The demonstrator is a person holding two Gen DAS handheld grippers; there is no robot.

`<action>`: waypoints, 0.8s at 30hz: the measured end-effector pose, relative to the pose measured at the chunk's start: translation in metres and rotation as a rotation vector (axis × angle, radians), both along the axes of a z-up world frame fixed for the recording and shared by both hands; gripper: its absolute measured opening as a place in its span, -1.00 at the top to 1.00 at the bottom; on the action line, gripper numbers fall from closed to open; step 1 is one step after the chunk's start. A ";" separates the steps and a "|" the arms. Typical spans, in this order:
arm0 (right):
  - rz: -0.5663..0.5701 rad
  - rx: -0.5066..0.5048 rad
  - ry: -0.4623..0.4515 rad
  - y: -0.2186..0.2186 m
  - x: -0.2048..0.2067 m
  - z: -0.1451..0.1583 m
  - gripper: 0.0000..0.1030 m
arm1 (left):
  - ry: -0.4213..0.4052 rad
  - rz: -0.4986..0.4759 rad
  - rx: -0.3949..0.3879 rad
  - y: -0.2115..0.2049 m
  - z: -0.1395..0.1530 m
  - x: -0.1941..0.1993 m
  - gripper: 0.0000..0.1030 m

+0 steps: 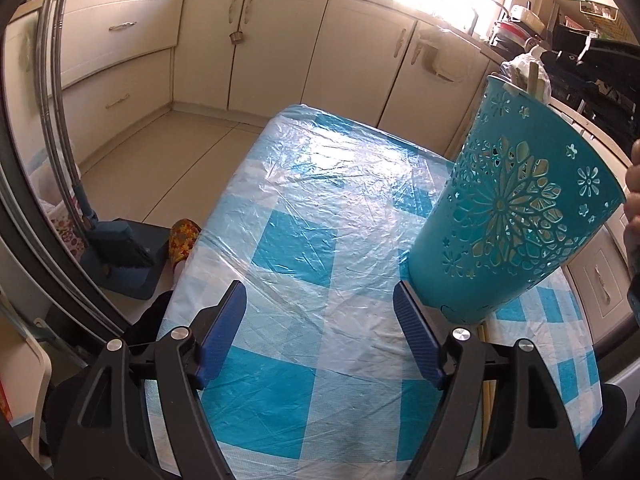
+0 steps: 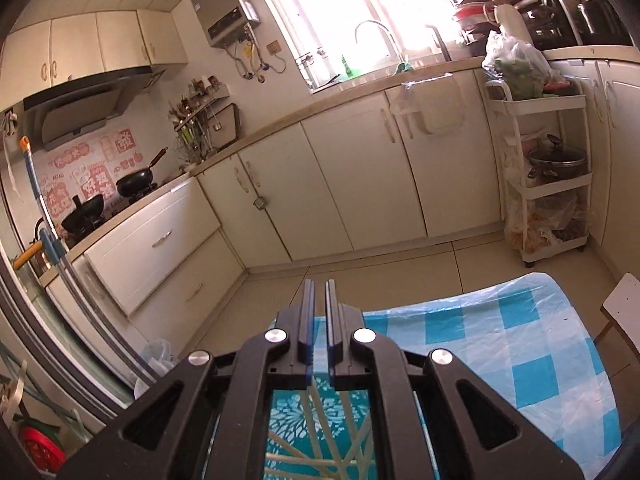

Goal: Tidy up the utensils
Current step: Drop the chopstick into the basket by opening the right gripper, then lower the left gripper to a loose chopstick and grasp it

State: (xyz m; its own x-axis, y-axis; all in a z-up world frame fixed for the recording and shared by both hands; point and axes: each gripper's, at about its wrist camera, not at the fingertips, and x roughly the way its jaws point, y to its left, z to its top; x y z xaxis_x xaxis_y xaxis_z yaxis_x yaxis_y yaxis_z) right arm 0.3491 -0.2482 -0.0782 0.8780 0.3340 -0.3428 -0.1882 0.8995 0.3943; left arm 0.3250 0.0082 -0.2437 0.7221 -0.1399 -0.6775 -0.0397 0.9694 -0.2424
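Left claw (image 1: 320, 316) agape beside unlabelled teal holder (image 1: 516, 208)

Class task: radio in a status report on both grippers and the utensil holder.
Left gripper open, empty. Right gripper jaws nearly closed, nothing visible between. Teal cut-out plastic utensil holder tilted over checked table. Nothing blocking.
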 end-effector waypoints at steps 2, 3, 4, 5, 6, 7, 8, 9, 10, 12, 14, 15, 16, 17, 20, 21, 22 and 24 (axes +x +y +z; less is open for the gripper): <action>0.010 -0.009 -0.008 0.000 -0.010 0.000 0.88 | -0.001 0.005 -0.004 0.001 0.000 0.000 -0.41; 0.011 -0.008 -0.019 -0.002 -0.017 0.002 0.86 | -0.001 0.008 -0.006 0.002 0.000 0.000 -0.41; 0.010 -0.006 -0.027 -0.004 -0.024 0.003 0.78 | -0.001 0.011 -0.007 0.002 0.000 0.000 -0.41; 0.006 -0.003 -0.043 -0.007 -0.034 0.006 0.72 | -0.001 0.014 -0.007 0.002 0.000 0.000 -0.41; 0.003 -0.001 -0.055 -0.009 -0.041 0.008 0.65 | -0.001 0.017 -0.007 0.002 0.000 0.000 -0.41; 0.001 -0.002 -0.069 -0.011 -0.049 0.010 0.63 | -0.001 0.017 -0.006 0.002 -0.001 -0.001 -0.42; -0.002 -0.005 -0.082 -0.013 -0.057 0.012 0.62 | -0.001 0.019 -0.005 0.002 -0.001 -0.001 -0.42; -0.007 -0.011 -0.097 -0.016 -0.069 0.015 0.59 | -0.001 0.020 -0.003 0.002 -0.001 -0.001 -0.43; -0.011 -0.014 -0.107 -0.018 -0.079 0.015 0.55 | 0.000 0.022 -0.002 0.001 -0.001 -0.001 -0.43; -0.018 -0.022 -0.116 -0.021 -0.096 0.012 0.48 | 0.001 0.025 0.003 0.001 -0.001 -0.001 -0.44; -0.023 -0.045 -0.103 -0.022 -0.114 0.003 0.45 | 0.000 0.028 0.005 0.001 -0.001 -0.001 -0.45; -0.026 -0.058 -0.090 -0.021 -0.121 -0.004 0.43 | -0.001 0.029 0.006 0.001 -0.001 -0.002 -0.45; -0.024 -0.070 -0.070 -0.019 -0.128 -0.013 0.39 | -0.002 0.030 0.007 0.001 -0.001 -0.002 -0.46; -0.018 -0.081 -0.041 -0.017 -0.133 -0.023 0.38 | -0.002 0.032 0.008 0.000 0.000 -0.002 -0.46; 0.005 -0.119 0.060 -0.008 -0.137 -0.057 0.32 | -0.002 0.031 0.009 0.000 0.000 -0.002 -0.48; 0.014 -0.131 0.119 -0.004 -0.136 -0.074 0.32 | -0.002 0.031 0.011 0.000 0.000 -0.002 -0.49; 0.022 -0.137 0.166 -0.001 -0.134 -0.086 0.32 | -0.002 0.031 0.011 0.001 0.000 -0.002 -0.49; 0.035 -0.148 0.253 0.005 -0.127 -0.111 0.32 | -0.002 0.033 0.011 0.002 0.001 -0.002 -0.51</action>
